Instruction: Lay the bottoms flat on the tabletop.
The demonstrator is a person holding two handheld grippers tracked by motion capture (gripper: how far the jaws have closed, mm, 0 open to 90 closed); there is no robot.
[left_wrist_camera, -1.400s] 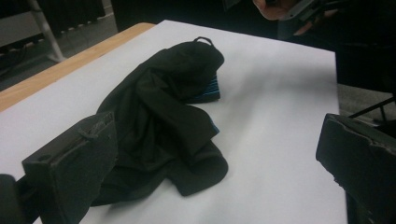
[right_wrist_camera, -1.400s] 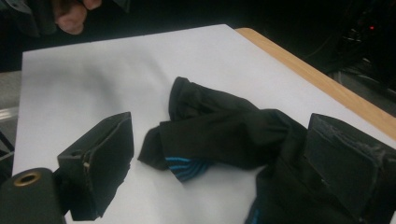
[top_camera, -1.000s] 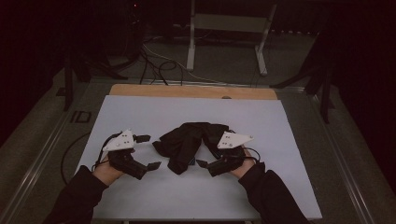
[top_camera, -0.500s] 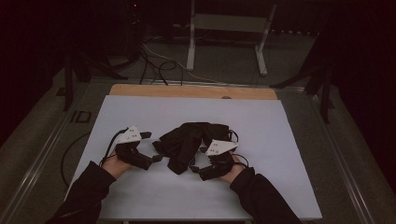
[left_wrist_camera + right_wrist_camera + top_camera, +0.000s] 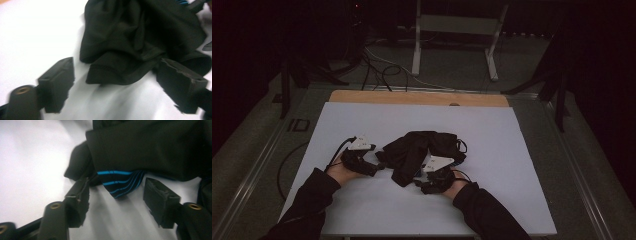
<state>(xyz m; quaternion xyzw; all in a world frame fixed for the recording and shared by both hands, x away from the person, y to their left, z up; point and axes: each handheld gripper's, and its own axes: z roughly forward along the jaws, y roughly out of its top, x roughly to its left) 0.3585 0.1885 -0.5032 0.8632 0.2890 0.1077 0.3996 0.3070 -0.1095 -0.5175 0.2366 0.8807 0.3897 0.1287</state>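
Both my grippers, left (image 5: 115, 92) and right (image 5: 116, 202), gape wide at one black garment (image 5: 419, 150) on the tabletop (image 5: 512, 150)

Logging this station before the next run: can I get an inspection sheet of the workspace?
Surface: white table, wooden strip along its far edge.
Job's things: crumpled black garment; blue-striped hem by the right gripper.
Clutter: nothing seen.
Grippers: left gripper open, fingers astride a folded edge; right gripper open at the hem.
Cables: black cable off the left gripper; floor cables beyond.
Surroundings: dark room, white metal stand.
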